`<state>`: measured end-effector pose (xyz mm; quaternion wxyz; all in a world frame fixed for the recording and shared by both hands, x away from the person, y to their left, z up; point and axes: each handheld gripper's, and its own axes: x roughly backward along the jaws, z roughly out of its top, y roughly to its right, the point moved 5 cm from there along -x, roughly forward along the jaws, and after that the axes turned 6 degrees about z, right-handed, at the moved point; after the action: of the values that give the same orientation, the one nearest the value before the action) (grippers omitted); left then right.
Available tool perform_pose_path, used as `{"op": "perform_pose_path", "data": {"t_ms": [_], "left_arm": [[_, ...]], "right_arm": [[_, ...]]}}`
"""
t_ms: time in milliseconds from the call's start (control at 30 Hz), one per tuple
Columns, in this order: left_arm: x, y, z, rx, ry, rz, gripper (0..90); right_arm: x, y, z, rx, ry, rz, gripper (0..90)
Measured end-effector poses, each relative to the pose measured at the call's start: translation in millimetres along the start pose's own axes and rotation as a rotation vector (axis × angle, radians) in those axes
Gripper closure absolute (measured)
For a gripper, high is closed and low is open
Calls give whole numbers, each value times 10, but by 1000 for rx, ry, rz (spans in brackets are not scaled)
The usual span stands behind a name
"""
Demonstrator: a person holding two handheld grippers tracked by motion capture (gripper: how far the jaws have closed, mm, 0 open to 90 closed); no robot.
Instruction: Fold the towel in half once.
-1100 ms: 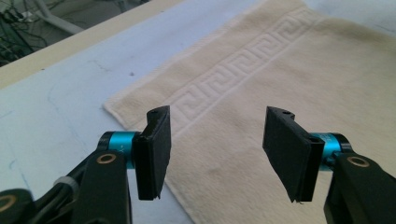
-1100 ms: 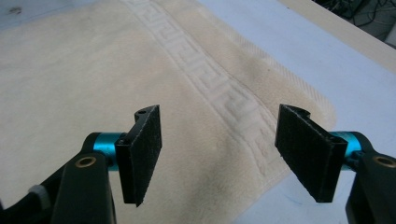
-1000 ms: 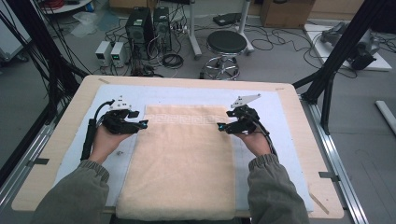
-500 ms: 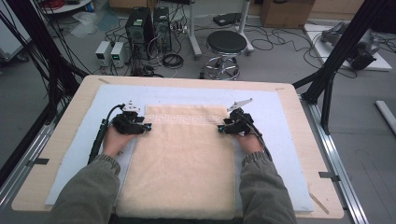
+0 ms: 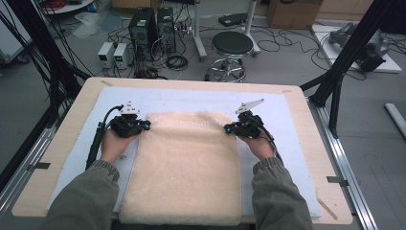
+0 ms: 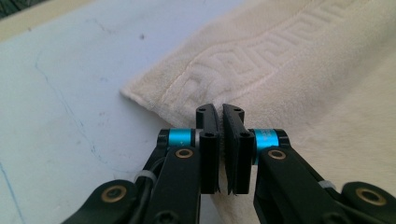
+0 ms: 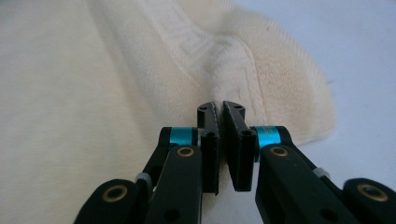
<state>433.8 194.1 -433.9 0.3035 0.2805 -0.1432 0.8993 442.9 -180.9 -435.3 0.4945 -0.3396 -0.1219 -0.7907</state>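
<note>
Spread flat over the middle of the counter (image 5: 306,143): a thick cream terry towel (image 5: 186,167), rectangular, fluffy pile, near edge reaching the counter's near rim. Woven along its far hem, a raised key-pattern band (image 6: 261,56), firmer and flatter than the plush field beside it. Beneath the towel, a pale blue felt-like mat (image 5: 201,98), matte, faintly scuffed with thin lines, laid over a light wooden top with rounded corners.

At the towel's far left corner, the left gripper (image 5: 143,126), black, hard-edged plastic with blue metal collars and brass-coloured pivots. Jaws just closed, now pressed together on the towel's left edge, seen in the left gripper view (image 6: 223,119) with cream pile pinched between the ribbed pads, just short of the rounded corner.

At the far right corner, the right gripper (image 5: 229,128), same build, a grey three-cornered plate on top. Jaws likewise just closed, clamped on a raised fold of the patterned hem in the right gripper view (image 7: 219,114), cloth puckered into a ridge running up from the tips, thick rolled edge curving away to the right.

Both held by hands in olive-green fabric sleeves (image 5: 91,196), entering from the near side. A black cable trailing along the left forearm.
</note>
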Motion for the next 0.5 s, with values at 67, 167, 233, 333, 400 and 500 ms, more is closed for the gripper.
{"op": "perform_pose_path", "data": {"t_ms": [67, 167, 233, 333, 400, 500], "left_arm": [[138, 25, 37, -6, 36, -6, 851], [368, 108, 21, -37, 79, -10, 850], [527, 210, -82, -70, 89, -23, 848], [675, 382, -301, -122, 52, -51, 846], [737, 468, -421, -133, 48, -70, 843], [777, 568, -600, -129, 26, -96, 835]], "right_arm": [[140, -107, 51, 24, 29, 21, 851], [317, -337, 79, 69, 31, 62, 851], [393, -537, 39, 104, 19, 87, 850], [420, -746, -93, 119, -8, 117, 847], [389, -844, -180, 125, -48, 126, 844], [314, -943, -323, 118, -74, 153, 841]]}}
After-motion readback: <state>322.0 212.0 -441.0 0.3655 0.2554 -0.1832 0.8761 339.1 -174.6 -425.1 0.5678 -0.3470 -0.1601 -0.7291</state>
